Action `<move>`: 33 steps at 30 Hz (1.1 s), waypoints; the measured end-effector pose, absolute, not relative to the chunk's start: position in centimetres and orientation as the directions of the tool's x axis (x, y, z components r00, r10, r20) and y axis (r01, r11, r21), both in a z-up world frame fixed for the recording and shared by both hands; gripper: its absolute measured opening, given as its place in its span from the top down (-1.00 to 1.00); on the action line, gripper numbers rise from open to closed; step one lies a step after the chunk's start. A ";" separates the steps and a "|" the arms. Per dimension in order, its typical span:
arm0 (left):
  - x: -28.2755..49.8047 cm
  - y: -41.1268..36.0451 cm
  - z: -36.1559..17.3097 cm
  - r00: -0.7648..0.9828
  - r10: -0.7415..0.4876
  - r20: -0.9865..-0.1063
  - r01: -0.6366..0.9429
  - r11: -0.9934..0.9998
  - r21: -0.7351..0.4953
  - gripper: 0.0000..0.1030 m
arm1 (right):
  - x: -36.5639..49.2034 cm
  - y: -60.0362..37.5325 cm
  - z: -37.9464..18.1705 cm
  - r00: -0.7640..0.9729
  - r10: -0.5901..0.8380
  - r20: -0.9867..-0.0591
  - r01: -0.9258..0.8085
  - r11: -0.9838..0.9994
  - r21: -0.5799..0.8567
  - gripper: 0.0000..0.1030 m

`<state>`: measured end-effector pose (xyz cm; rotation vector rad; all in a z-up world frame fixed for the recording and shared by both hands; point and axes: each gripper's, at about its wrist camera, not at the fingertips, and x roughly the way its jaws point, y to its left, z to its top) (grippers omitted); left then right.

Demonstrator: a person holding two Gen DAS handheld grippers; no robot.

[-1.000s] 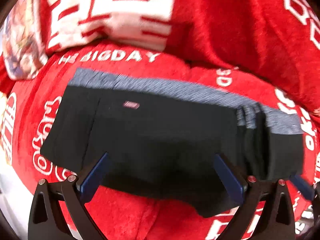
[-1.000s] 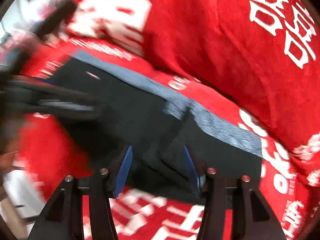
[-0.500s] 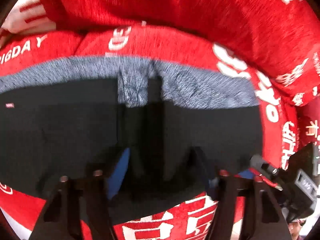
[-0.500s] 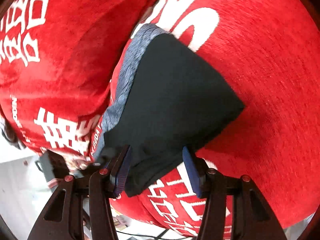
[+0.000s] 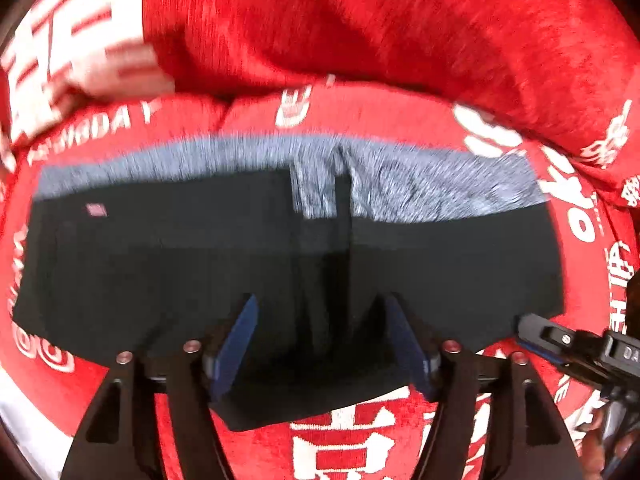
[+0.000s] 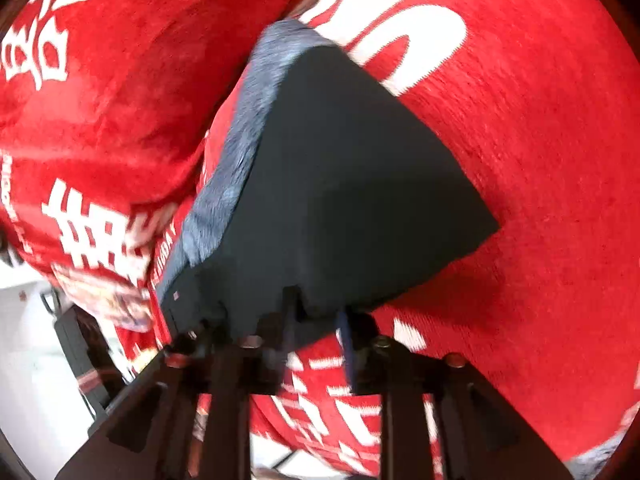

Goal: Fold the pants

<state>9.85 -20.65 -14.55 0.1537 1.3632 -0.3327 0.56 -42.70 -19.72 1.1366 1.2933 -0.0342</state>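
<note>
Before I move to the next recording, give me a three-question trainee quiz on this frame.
1. True or false: the black pants lie on a red blanket.
2. What colour is the waistband? A grey, B white, C green.
3. In the left wrist view, the left gripper has its fingers ____, spread over a vertical crease.

Key: 1 true; 2 A; 3 open. The right gripper sits at the pants' near edge; its grip is blurred.

Red plush blanket printed with white characters and Latin letters, draped in folds over a soft seat. Pale floor at lower left in the right wrist view, beside a dark stand.
</note>
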 end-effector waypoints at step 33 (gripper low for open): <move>5.7 -11.6 -6.7 0.123 0.009 -0.992 0.349 0.936 0.052 -0.68 | -0.4 -35.7 -7.5 0.196 0.336 -0.921 0.417 0.822 0.388 -0.55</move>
